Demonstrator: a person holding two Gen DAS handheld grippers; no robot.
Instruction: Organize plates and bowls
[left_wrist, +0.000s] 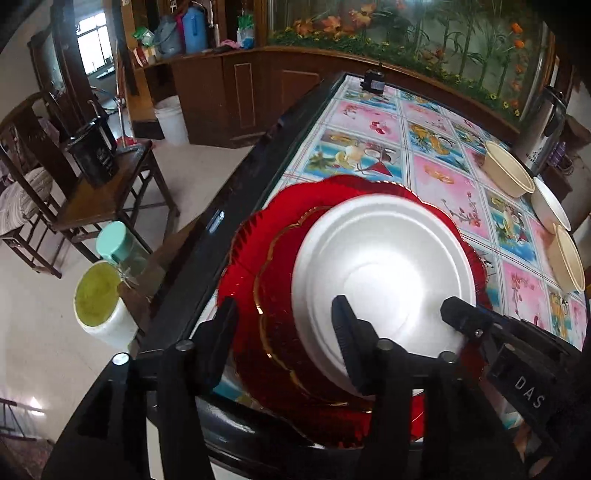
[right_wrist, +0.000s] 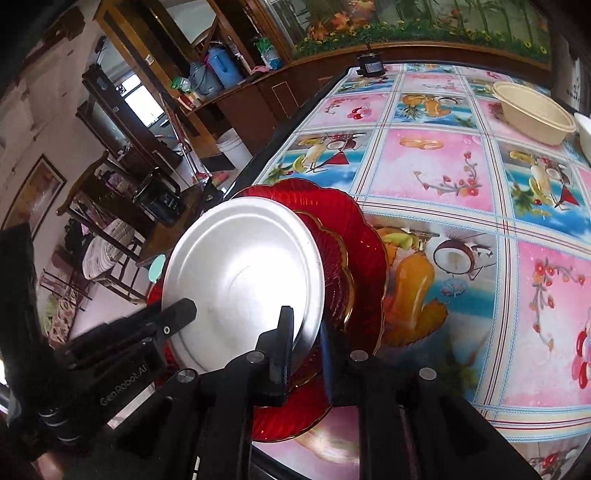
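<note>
Now my right gripper is clamped on the rim of the round white foam plate, at its 5 o'clock edge, above the two stacked red glass plates. My left gripper stands wide apart, one finger over the white plate. I judge this plate light and easily dented, so the rim suits. Only the left view shows three bowls at 2 o'clock.
</note>
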